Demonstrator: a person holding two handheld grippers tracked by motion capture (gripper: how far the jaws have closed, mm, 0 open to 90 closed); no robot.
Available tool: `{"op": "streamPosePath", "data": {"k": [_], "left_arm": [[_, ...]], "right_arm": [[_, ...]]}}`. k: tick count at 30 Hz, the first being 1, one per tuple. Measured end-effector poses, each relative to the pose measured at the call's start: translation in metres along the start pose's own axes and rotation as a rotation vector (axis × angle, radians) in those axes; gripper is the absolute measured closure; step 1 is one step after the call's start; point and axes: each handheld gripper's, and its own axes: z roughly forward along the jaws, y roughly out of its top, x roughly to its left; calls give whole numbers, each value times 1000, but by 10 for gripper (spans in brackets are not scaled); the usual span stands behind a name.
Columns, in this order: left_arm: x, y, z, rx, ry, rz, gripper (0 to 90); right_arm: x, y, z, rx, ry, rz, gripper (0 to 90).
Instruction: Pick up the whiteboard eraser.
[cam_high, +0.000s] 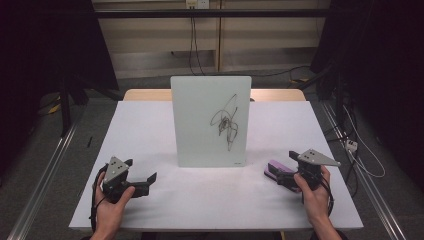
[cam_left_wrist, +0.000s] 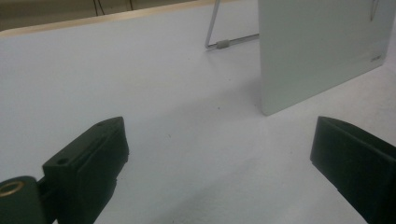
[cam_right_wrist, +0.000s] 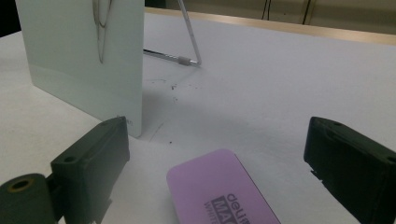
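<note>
Purple eraser (cam_right_wrist: 219, 191) lying between right gripper's (cam_right_wrist: 215, 154) wide-spread jaws, untouched, left gripper (cam_left_wrist: 219, 154) jaws spread, empty

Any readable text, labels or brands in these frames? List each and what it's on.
"deli" – on the purple eraser, top line of its print.
"MA" – second line there, cut off by the frame edge.
"WHITE" – third line there, also cut off.
Small mark at the lower corner of the whiteboard – too small to read.
The black scribble on the whiteboard is no text.
</note>
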Motion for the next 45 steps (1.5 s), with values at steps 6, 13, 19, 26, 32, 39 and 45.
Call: {"op": "streamPosePath", "data": {"k": [6,13,19,26,32,39,45], "left_arm": [[2,-1,3,10,1,-20,43],[1,1,4,13,6,-13,44],[2,1,5,10,14,-24,44],[4,1,4,8,13,-39,47],[5,1,6,7,3,-35,46],[5,3,7,1,-8,-31,46],[5,4,8,0,-8,-29,46]], "right_arm": [[0,2,1,-7,0,-2,64],[1,2,0,-1,-5,-10,77],[2,5,-1,-2,17,-12,79],[2,9,-4,23,34,-18,98],[1,13,-6,88,35,-45,111],[-2,16,-13,114,70,-84,93],[-6,24,-11,178,100,-104,72]]}}
